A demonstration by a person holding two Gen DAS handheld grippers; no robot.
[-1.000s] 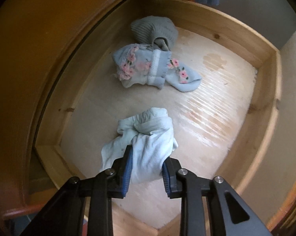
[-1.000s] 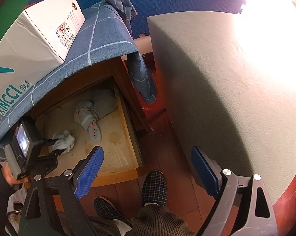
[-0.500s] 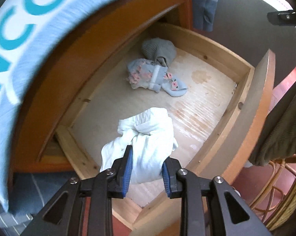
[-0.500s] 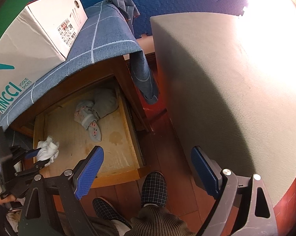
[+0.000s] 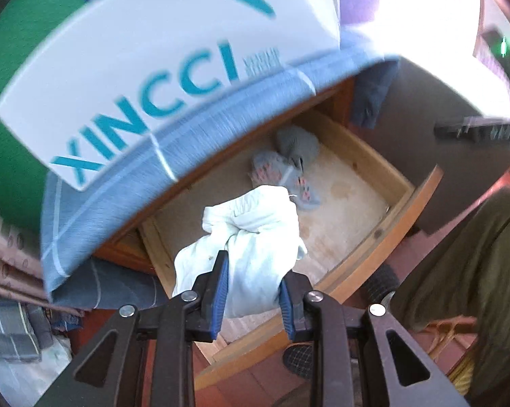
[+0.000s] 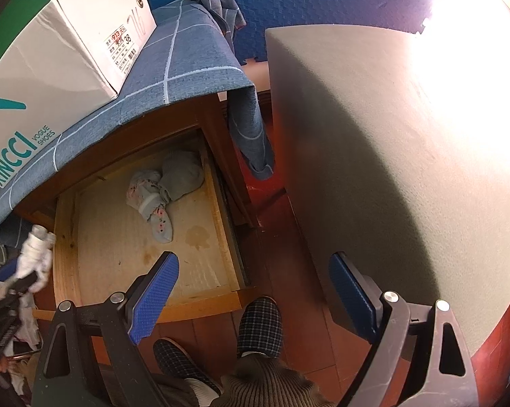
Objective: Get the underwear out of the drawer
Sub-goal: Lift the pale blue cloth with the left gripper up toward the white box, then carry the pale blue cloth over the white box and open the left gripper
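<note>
A red-brown wooden floor (image 6: 288, 305) runs under a wooden nightstand whose drawer (image 6: 143, 310) stands pulled out. Nearest that drawer's front board, a person's two plaid slippers (image 6: 260, 322) stand on the floor, and the right gripper (image 6: 255, 291) hangs above them with its blue pads wide apart and nothing between them. At the drawer's left wall, the left gripper (image 5: 253, 288) has its jaws clamped on the white underwear (image 5: 255, 237), a crumpled bundle held clear above the drawer bottom and over that left wall. Deeper in the drawer, toward its back right corner, lie a floral sock bundle (image 6: 149, 200) and a grey sock bundle (image 6: 182, 174) touching it. Above the drawer, a blue checked cloth (image 6: 187, 64) covers the nightstand top, with a white shoebox (image 6: 61, 57) on it. Right of the drawer stands a grey bed (image 6: 390, 169).
</note>
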